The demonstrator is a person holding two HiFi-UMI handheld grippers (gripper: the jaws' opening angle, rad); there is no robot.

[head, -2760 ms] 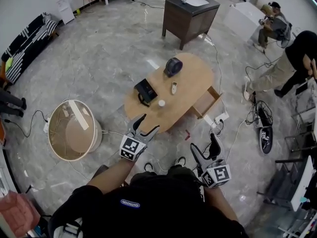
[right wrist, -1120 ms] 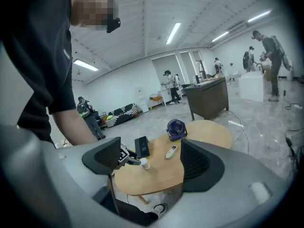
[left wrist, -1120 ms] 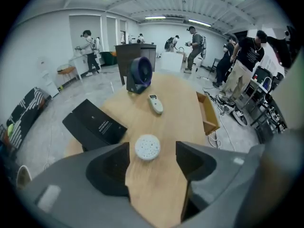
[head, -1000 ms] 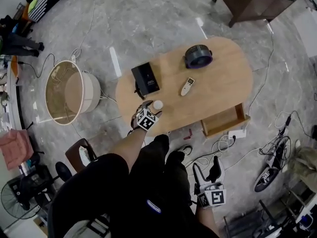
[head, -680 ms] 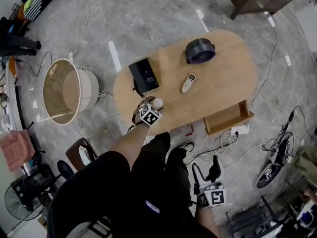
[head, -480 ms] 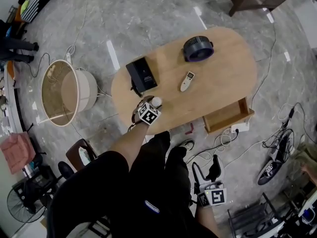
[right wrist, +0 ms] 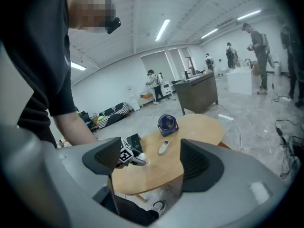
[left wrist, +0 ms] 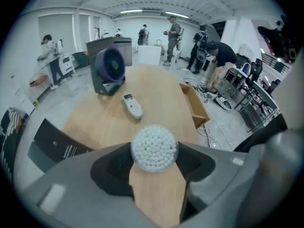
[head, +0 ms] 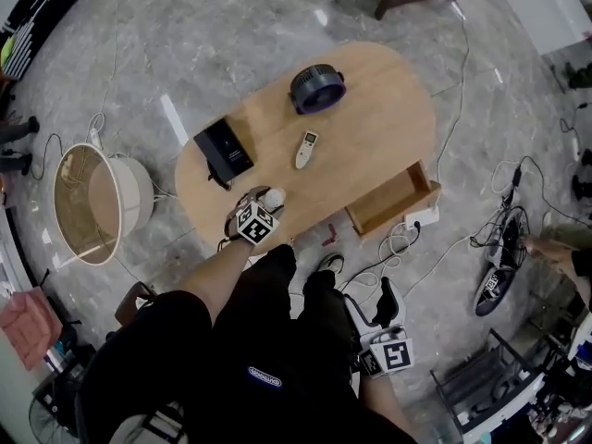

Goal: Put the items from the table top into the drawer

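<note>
Left tongs (head: 266,202) clasped one swab-filled jar (left wrist: 154,147) on a desk (head: 370,128) bearing one fan (head: 317,89), one remote (head: 305,149), one box (head: 223,151); right tongs (right wrist: 147,158) gaped empty.

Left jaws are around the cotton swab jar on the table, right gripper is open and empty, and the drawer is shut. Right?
Not quite: the drawer is pulled open at the edge of the table, as the head view shows. The rest holds: the jaws of the left gripper are around the cotton swab jar on the table, and the right gripper is open and empty.
</note>
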